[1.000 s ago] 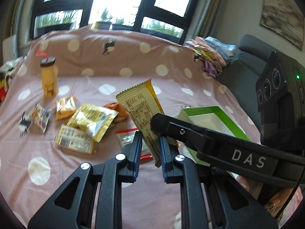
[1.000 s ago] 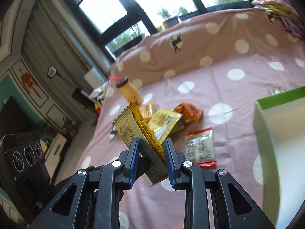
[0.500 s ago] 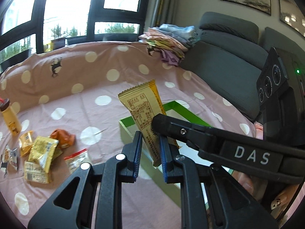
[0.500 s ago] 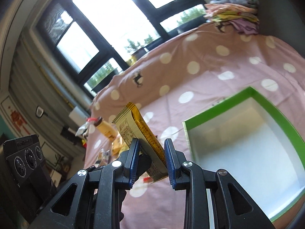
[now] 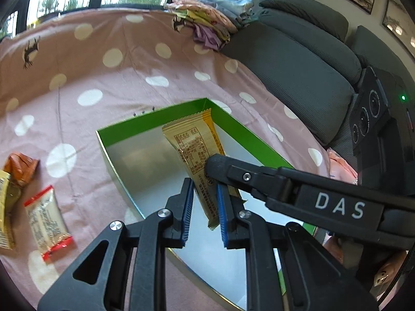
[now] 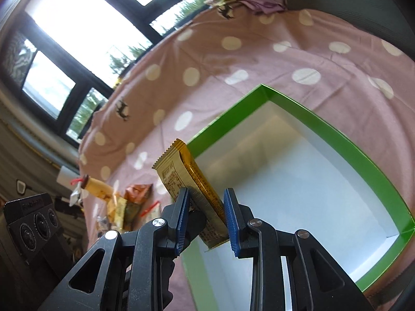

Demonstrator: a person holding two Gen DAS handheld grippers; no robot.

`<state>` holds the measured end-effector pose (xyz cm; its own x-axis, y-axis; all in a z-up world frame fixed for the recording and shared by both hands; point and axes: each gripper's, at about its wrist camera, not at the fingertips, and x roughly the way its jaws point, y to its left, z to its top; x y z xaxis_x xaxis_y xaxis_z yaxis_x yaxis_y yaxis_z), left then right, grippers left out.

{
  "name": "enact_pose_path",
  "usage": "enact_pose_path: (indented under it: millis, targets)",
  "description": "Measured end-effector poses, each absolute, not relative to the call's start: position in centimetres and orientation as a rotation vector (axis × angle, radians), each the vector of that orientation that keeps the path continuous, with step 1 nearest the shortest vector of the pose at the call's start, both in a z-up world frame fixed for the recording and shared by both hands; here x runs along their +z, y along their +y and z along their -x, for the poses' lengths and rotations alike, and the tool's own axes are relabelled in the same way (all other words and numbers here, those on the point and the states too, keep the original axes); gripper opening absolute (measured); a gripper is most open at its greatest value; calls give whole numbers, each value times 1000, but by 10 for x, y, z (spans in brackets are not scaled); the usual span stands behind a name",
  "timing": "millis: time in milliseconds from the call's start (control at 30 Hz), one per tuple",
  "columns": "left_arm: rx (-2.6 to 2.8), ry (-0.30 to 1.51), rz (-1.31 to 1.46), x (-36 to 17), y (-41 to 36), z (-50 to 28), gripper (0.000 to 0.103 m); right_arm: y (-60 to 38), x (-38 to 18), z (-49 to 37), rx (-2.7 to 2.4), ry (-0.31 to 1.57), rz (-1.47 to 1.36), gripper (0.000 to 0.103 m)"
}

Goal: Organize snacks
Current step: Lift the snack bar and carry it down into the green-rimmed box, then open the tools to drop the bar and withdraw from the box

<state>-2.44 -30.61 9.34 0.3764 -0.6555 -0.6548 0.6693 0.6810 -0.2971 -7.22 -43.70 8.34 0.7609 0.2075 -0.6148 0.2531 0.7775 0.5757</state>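
A long yellow snack bar (image 5: 194,142) stands tilted between the blue pads of my left gripper (image 5: 205,207), which is shut on its lower end. One finger (image 5: 233,171) of the right gripper crosses in from the right and presses the same bar. In the right wrist view my right gripper (image 6: 205,215) is also shut on the snack bar (image 6: 179,165), with a black fingertip of the left gripper beside it between the pads. The bar hangs over the near left part of the green-rimmed box (image 5: 155,119), whose white inside (image 6: 324,129) holds nothing I can see.
Loose snacks lie left of the box on the pink dotted cloth (image 5: 116,57): a red-edged packet (image 5: 46,217), an orange one (image 5: 20,165), a yellow one (image 5: 4,207). A small bottle (image 6: 96,186) stands farther left. Folded clothes (image 5: 212,18) and a grey sofa (image 5: 298,51) lie beyond.
Both grippers have carried the yellow bar to the right, from above the loose snacks to above the green box, and a little lower. The grip on the bar is unchanged.
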Motion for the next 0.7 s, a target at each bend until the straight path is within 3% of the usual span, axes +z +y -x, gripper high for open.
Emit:
enact_pose_path:
  millis: [700]
  targets:
    - [-857, 938, 92, 72, -301, 10, 21, -432, 77, 67, -114, 819, -636, 30]
